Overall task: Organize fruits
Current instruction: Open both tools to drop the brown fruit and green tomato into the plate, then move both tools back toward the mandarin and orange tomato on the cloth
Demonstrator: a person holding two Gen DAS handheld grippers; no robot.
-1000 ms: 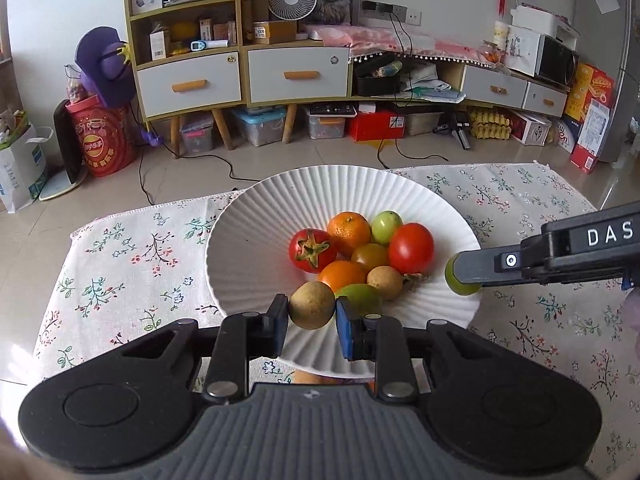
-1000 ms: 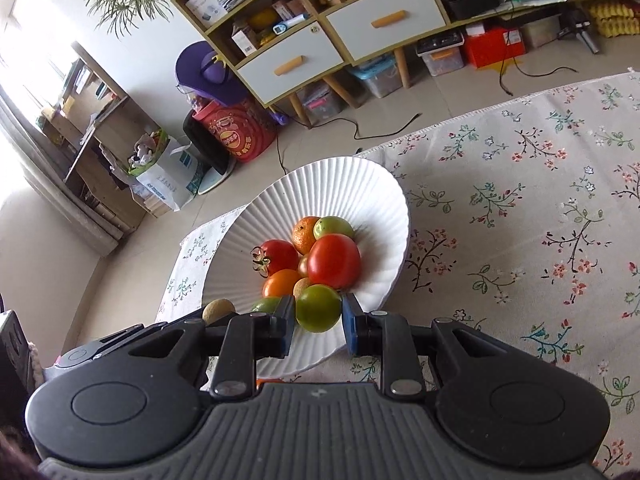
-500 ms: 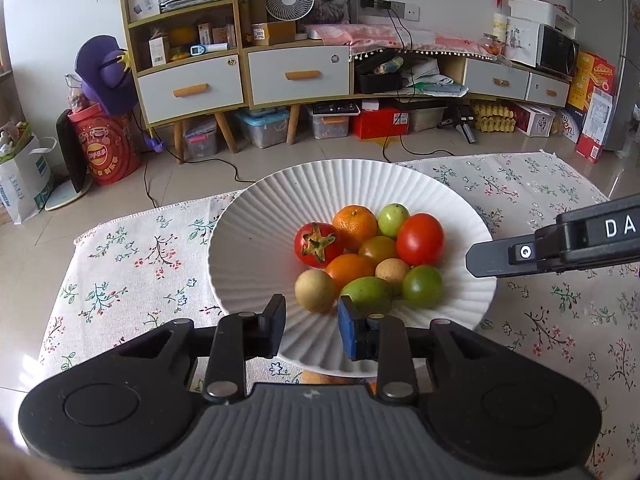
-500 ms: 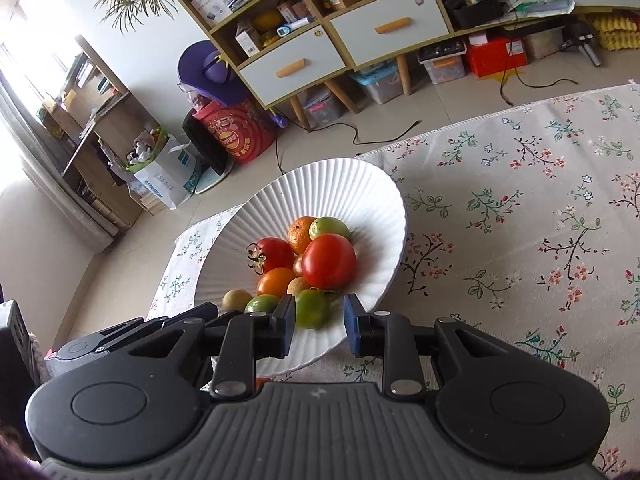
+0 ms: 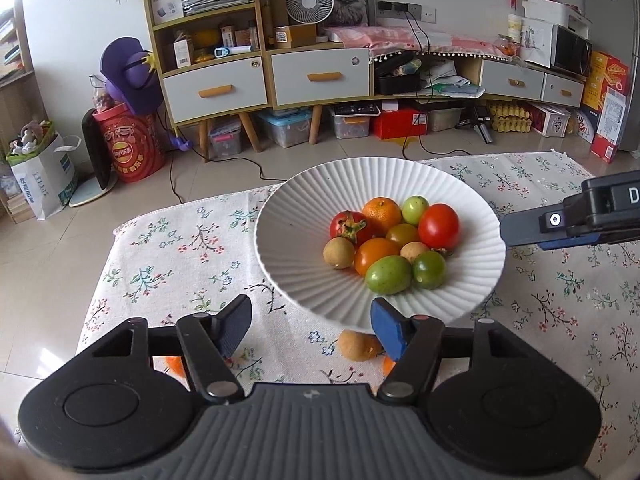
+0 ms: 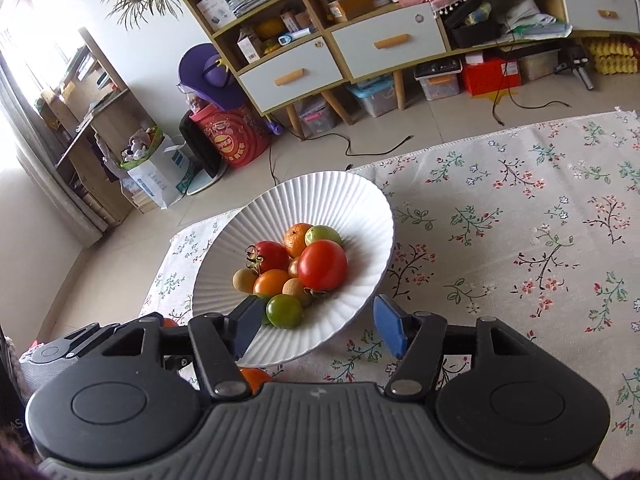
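Fruit sits heaped in the middle of the white bowl (image 5: pixel 288 216), where the ribbed sides slope everything toward the centre, so the pieces lean on each other and none is near the rim. My left tongs (image 5: pixel 310 330) are spreading apart with nothing between them, held low at the bowl's near edge. My right tongs (image 6: pixel 316 330) are spreading too, also holding nothing; a small green tomato (image 6: pixel 284 311) lies in the bowl just past their left pad, not pinched. I'd say both are free for the next pick.

More fruit waits outside on the flowered cloth (image 5: pixel 168 248): a tan round one (image 5: pixel 357 345) tucked under the bowl's near rim, with bits of orange showing beside it.

Most pieces are round, with no real axis. The larger green fruit (image 5: pixel 389 275) is oval, its long side running left to right across the left view. The red tomato (image 5: pixel 349 227) shows its stalk toward me.
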